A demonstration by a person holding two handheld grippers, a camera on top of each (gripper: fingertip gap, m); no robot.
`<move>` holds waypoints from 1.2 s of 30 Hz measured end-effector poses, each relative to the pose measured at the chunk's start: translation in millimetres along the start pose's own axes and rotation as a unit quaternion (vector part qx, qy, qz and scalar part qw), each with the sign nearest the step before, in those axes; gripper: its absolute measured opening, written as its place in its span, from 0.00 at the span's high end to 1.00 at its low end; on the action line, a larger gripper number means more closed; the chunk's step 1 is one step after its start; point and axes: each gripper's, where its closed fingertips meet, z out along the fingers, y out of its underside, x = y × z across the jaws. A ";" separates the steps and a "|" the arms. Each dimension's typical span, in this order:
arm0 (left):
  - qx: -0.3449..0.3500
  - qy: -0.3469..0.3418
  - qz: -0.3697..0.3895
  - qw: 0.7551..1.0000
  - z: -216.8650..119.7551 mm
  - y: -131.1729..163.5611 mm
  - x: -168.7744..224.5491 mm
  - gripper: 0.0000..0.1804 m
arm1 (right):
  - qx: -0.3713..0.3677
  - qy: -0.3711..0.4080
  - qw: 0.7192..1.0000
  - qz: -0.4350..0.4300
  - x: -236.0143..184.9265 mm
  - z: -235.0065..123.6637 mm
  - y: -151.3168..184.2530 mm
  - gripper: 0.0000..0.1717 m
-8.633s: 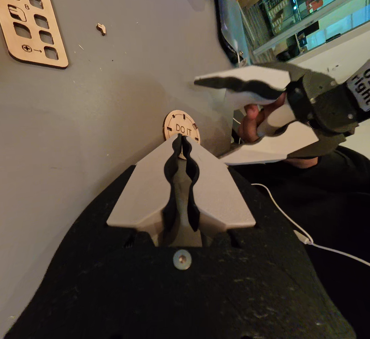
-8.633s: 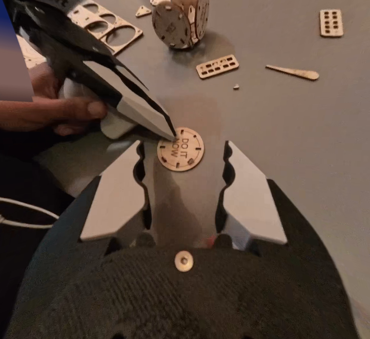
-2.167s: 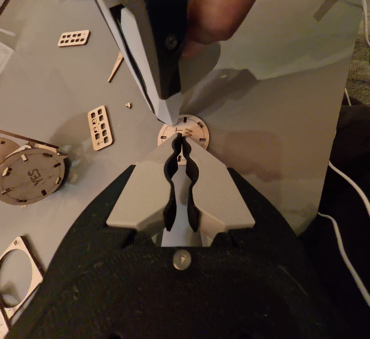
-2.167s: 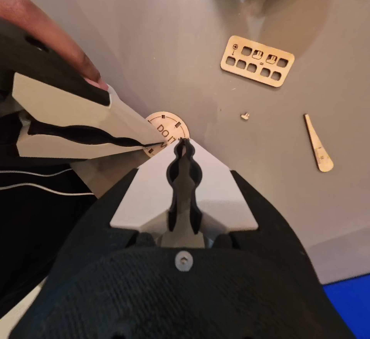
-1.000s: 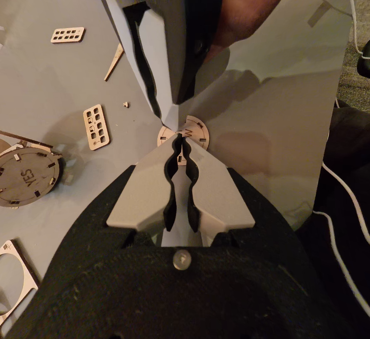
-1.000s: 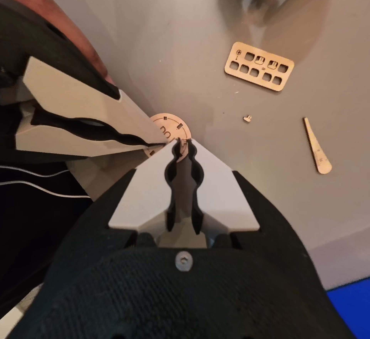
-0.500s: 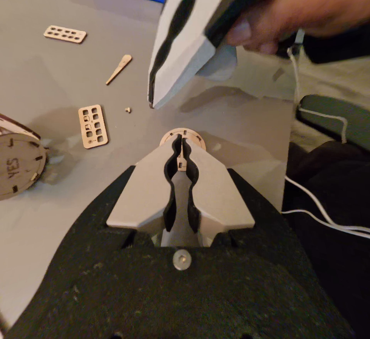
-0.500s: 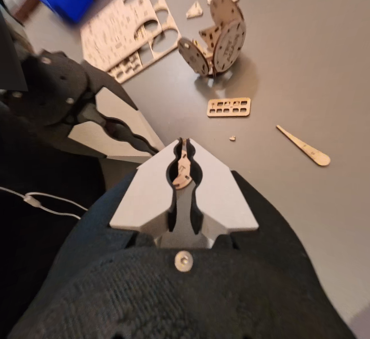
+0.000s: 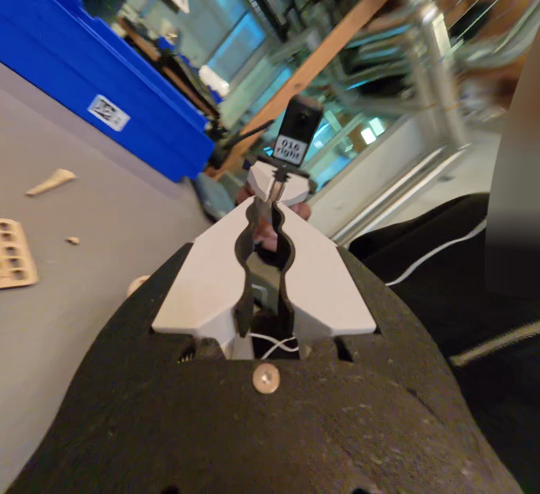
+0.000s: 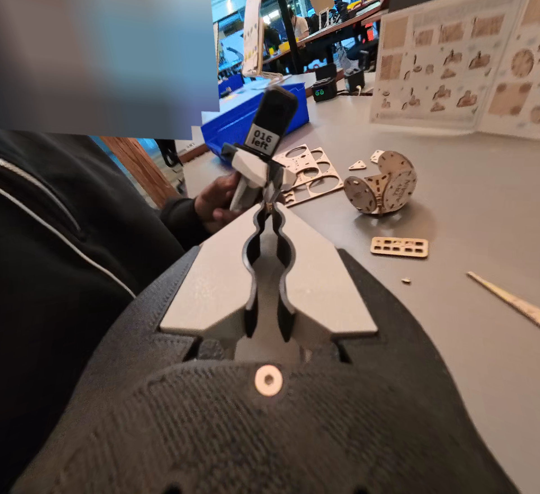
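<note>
Grey tabletop (image 10: 438, 202) in a workshop. Left gripper (image 9: 264, 202) and right gripper (image 10: 268, 206) meet tip to tip above its edge, both closed on one thin wooden disc (image 10: 267, 206) seen edge-on. Beyond: half-built wooden ball (image 10: 382, 188), slotted strip (image 10: 399, 247), blue bin (image 9: 87, 71).

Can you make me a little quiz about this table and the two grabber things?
1. True or false: the left gripper and right gripper point at each other, tips nearly meeting.
2. What colour is the bin on the table?
3. The half-built wooden ball stands: A) in the bin, B) on the table, C) in a gripper.
Key: 1 true; 2 blue; 3 B.
</note>
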 end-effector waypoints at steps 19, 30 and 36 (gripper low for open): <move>-0.007 0.157 -0.212 0.965 11.0 22.1 19.1 0.95 | -0.099 0.028 0.973 -0.206 -20.0 2.2 9.2 0.99; 0.005 0.168 -0.245 0.955 9.3 20.0 15.5 0.99 | -0.105 0.057 0.961 -0.248 -15.7 6.2 9.0 0.98; 0.045 0.171 -0.290 0.941 2.9 13.5 3.3 1.00 | -0.095 0.116 0.933 -0.328 -13.2 8.4 1.5 0.96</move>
